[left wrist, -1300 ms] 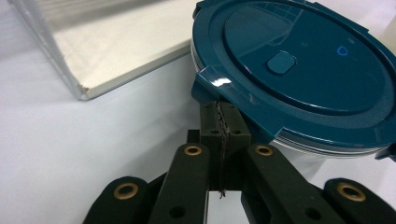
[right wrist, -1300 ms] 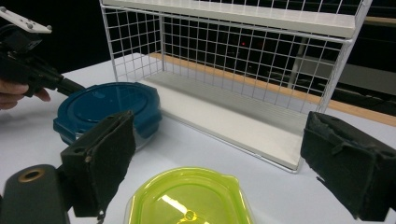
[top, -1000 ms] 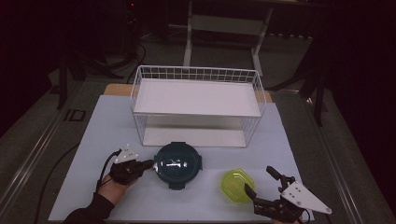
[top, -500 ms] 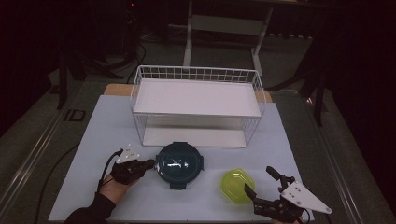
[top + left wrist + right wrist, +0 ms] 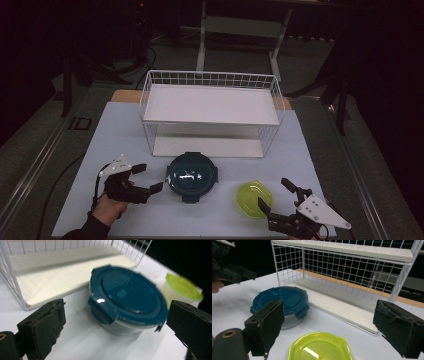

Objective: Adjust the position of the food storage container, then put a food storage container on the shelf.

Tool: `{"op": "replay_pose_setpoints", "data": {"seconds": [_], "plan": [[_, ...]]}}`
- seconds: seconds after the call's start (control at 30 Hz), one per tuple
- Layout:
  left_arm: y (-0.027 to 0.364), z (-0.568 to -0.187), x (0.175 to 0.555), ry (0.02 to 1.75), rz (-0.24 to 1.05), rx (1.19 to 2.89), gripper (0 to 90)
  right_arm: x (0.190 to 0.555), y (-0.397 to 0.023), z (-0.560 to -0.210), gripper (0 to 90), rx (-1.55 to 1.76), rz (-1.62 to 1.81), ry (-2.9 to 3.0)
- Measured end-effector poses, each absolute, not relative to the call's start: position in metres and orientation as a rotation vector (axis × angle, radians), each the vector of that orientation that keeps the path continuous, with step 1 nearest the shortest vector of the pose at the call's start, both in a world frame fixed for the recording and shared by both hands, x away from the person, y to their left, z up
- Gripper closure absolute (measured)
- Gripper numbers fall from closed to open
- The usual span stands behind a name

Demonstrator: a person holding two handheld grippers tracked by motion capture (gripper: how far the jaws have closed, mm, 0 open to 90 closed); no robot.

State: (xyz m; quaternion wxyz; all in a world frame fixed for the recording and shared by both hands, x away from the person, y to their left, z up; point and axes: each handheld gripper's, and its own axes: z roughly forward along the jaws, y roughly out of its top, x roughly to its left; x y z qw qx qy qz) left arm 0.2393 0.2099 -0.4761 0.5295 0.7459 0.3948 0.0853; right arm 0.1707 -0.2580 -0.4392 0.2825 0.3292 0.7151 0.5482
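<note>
A round clear container with a dark blue clip lid (image 5: 192, 176) sits on the white table in front of the wire rack. My left gripper (image 5: 149, 178) is just left of it, a small gap away. Its jaws have just been opening and now stand open with nothing between them. In the left gripper view the blue-lidded container (image 5: 130, 292) lies ahead of the open left gripper (image 5: 117, 310). A small container with a lime green lid (image 5: 254, 198) sits at the front right. My right gripper (image 5: 273, 193) stands open beside it, with the lime-lidded container (image 5: 319, 347) low between its jaws.
A white wire rack (image 5: 210, 107) with an upper shelf and a lower board stands behind the containers. The white table (image 5: 115, 130) has bare room at the left and along the front. Beyond its edges the floor is dark, with stands and cables.
The left gripper's jaws, shut by the blue container's left edge before, now stand wide apart. The left hand has risen and drawn back a little. The right gripper has kept still.
</note>
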Motion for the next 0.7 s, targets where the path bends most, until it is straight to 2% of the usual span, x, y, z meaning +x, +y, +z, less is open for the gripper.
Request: {"op": "replay_pose_setpoints", "data": {"seconds": [0.47, 0.5, 0.53, 0.7], "plan": [[0.198, -0.45, 0.228, 0.869, 0.234, 1.804, 1.7, 0.187, -0.233, -0.415, 9.9, 0.843, 1.494, 1.885], [0.197, -0.449, 0.229, 0.868, 0.239, 1.8, 1.7, 0.19, -0.231, -0.412, 10.2, 0.839, 1.492, 1.889], [0.197, -0.448, 0.23, 0.867, 0.239, 1.8, 1.7, 0.193, -0.228, -0.41, 14.9, 0.839, 1.487, 1.889], [0.196, -0.443, 0.234, 0.869, 0.25, 1.784, 1.7, 0.208, -0.217, -0.401, 14.3, 0.809, 1.506, 1.924]]}}
